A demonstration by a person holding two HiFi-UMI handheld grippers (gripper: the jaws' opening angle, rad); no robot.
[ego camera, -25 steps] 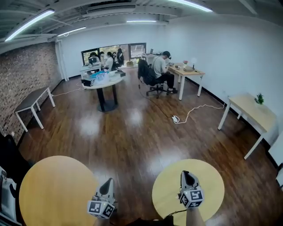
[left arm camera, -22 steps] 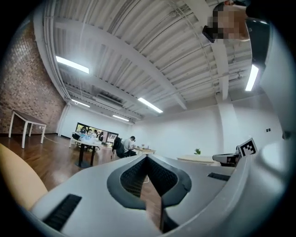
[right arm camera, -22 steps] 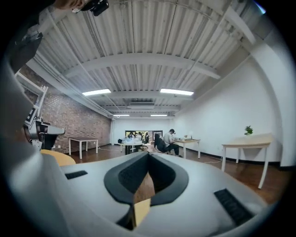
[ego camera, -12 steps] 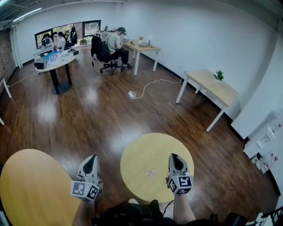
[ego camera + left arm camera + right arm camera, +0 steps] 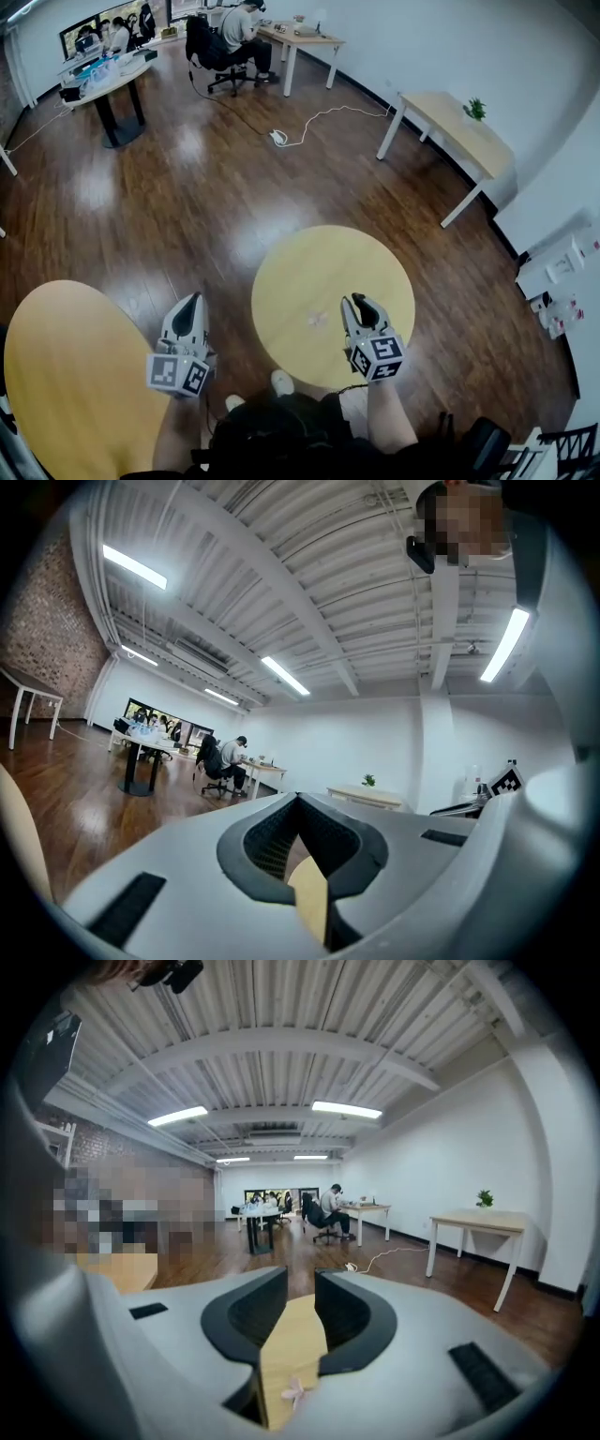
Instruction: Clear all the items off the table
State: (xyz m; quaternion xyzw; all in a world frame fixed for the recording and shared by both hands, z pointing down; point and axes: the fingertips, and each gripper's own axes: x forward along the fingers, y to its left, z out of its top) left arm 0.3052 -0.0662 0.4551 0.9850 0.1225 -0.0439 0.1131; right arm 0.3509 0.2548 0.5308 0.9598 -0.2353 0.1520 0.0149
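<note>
On the round yellow wooden table lies, seemingly, a small pink scrap. The right gripper, jaws parted and empty, has just arrived beside it for pickup. The left gripper, clenched, hangs off the table's edge.

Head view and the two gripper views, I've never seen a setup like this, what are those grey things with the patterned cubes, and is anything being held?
There is no robot: a person holds a two-jaw gripper in each hand. The head view is from a camera on the person's head, looking steeply down; the other two cameras ride on the grippers and look along their jaws. The patterned cubes are part of the grippers. The left gripper is shut and empty. The right gripper is above a round table, jaws apart, holding nothing. One small pale item lies on that table; I cannot tell what it is.
</note>
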